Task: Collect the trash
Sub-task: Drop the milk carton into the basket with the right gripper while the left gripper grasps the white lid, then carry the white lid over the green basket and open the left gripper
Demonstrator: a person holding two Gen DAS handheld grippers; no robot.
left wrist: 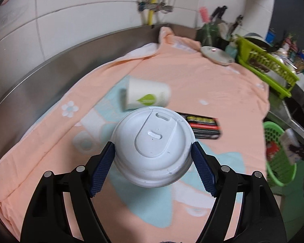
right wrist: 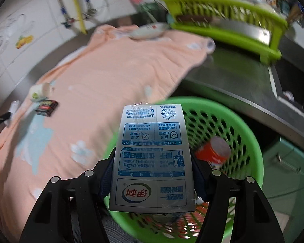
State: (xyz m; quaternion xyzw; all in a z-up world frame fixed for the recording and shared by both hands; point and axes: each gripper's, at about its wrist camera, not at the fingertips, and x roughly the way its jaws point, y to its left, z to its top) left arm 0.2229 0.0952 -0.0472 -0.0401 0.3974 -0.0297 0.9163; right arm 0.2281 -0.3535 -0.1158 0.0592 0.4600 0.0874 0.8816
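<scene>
My left gripper (left wrist: 153, 151) is shut on a white lidded cup (left wrist: 152, 145), held above the peach cloth (left wrist: 192, 81). Beyond it a paper cup with a green leaf (left wrist: 148, 97) lies on its side, and a black and red box (left wrist: 204, 126) lies next to it. My right gripper (right wrist: 152, 172) is shut on a grey milk carton with blue print (right wrist: 152, 158), held over the rim of a green mesh basket (right wrist: 223, 121). A red can (right wrist: 212, 151) lies inside the basket. The paper cup (right wrist: 40, 91) and black and red box (right wrist: 46, 106) show far left in the right wrist view.
A lime green dish rack (right wrist: 223, 20) stands on the steel counter (right wrist: 233, 81) at the back right, with a white plate (left wrist: 216, 54) on the cloth's far corner. The green mesh basket (left wrist: 277, 154) sits below the counter's right edge. A tiled wall with pipes (left wrist: 156, 4) runs behind.
</scene>
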